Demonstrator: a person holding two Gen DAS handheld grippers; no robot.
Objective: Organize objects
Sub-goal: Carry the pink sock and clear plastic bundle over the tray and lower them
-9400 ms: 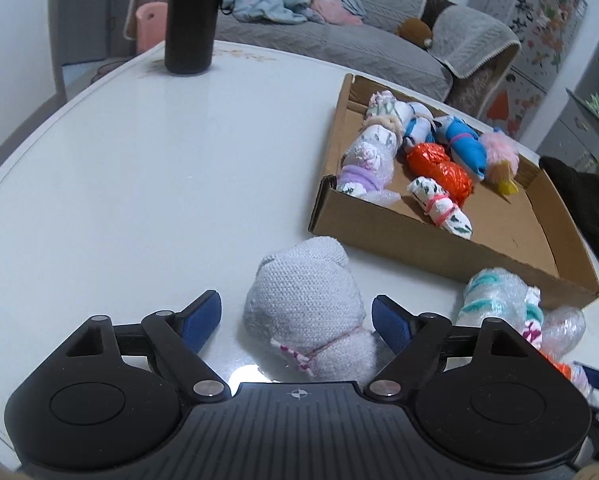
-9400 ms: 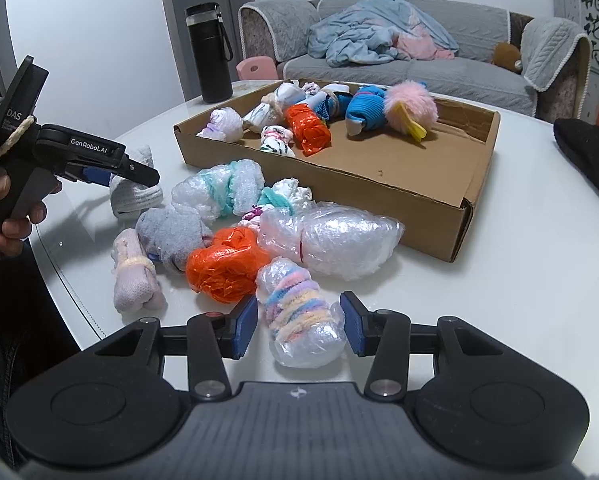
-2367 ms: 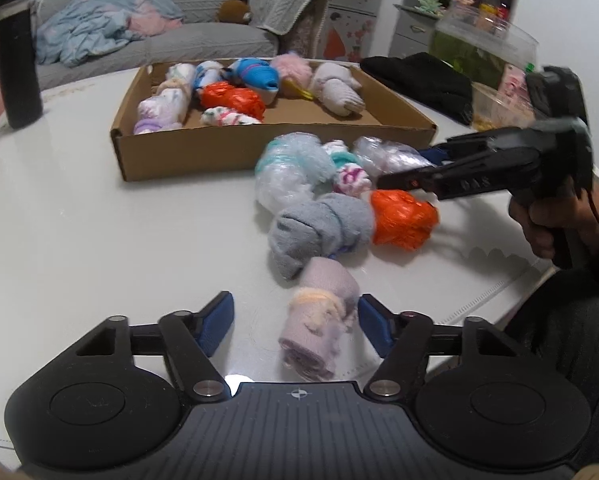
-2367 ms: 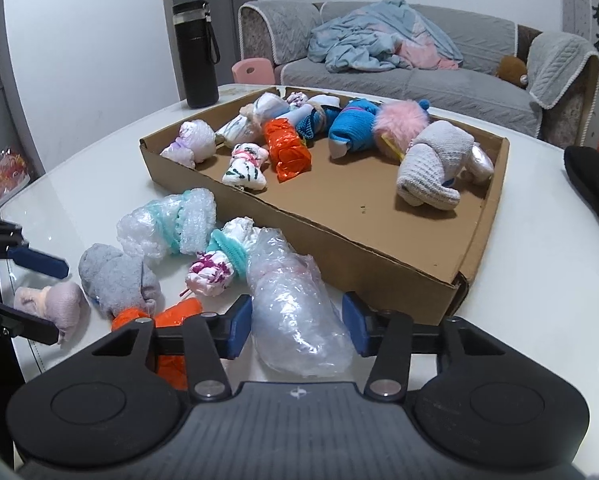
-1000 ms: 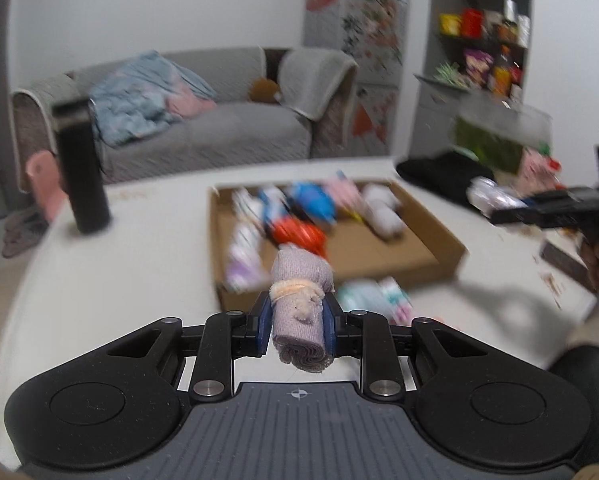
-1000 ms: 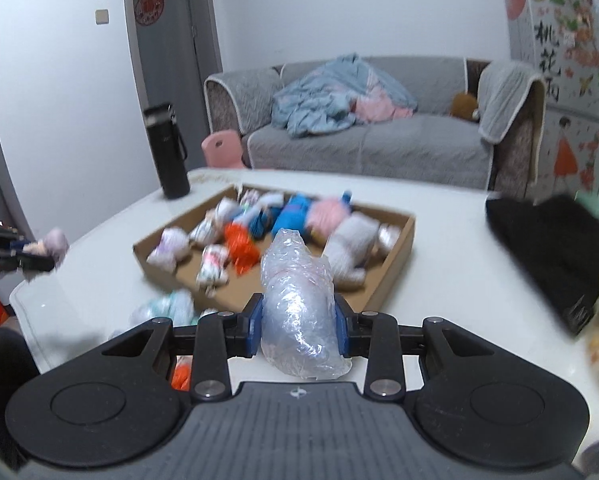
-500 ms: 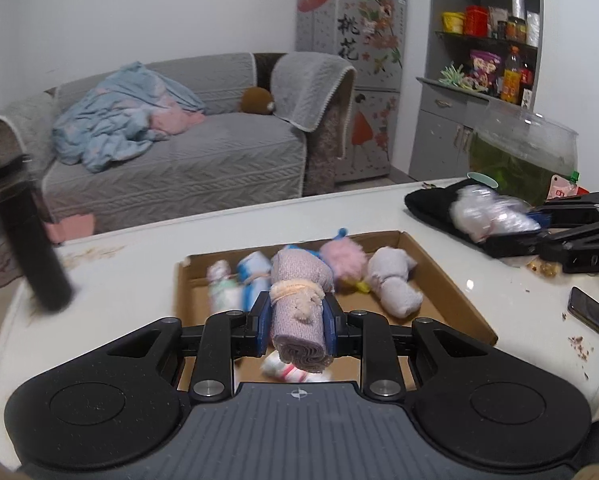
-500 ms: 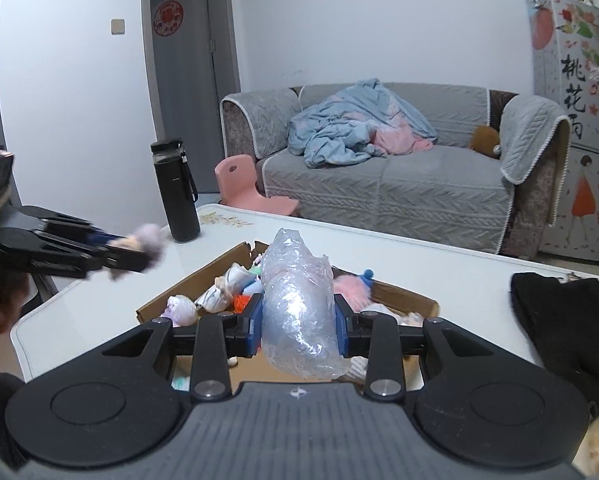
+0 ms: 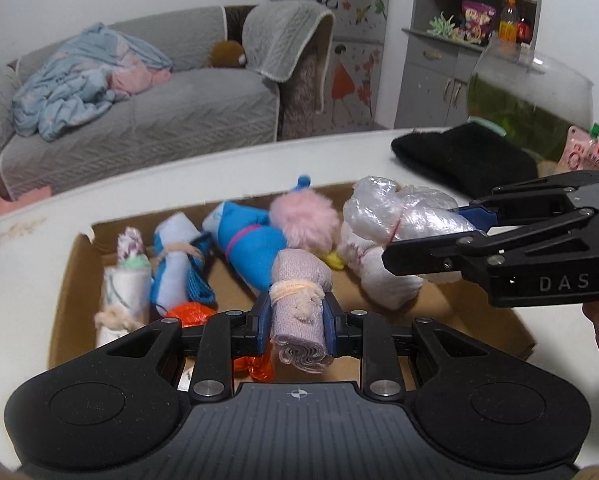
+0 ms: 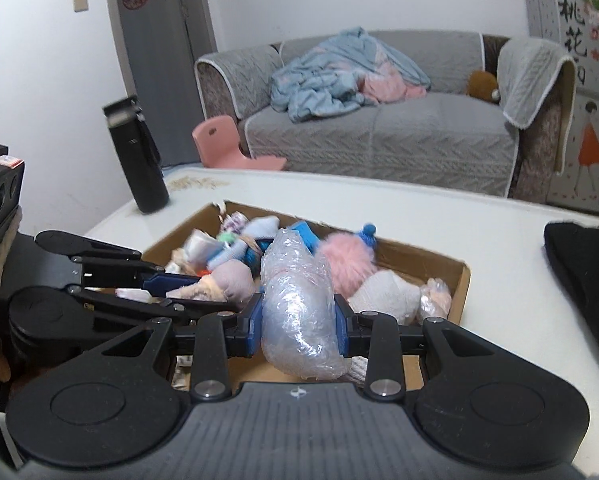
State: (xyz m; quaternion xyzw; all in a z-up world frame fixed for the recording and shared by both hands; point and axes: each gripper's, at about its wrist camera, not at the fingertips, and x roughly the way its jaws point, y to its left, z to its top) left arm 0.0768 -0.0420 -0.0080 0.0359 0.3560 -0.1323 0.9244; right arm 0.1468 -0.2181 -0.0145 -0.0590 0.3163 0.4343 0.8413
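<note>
Bundles bound for the cardboard box point(image 9: 75, 264) were carried clamped: our left gripper point(image 9: 297, 320) held the mauve sock roll point(image 9: 299, 304), our right gripper point(image 10: 298, 320) the plastic-wrapped bundle point(image 10: 299, 304), both poised above it for release.

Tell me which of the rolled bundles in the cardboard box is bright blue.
It is the blue bundle with a pink band around its middle, lying beside the fluffy pink one. The other rolls are pale or orange.

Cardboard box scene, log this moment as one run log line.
left gripper: shut on pink rolled cloth | right gripper: shut on clear plastic bundle | both over cardboard box | not yet released
</note>
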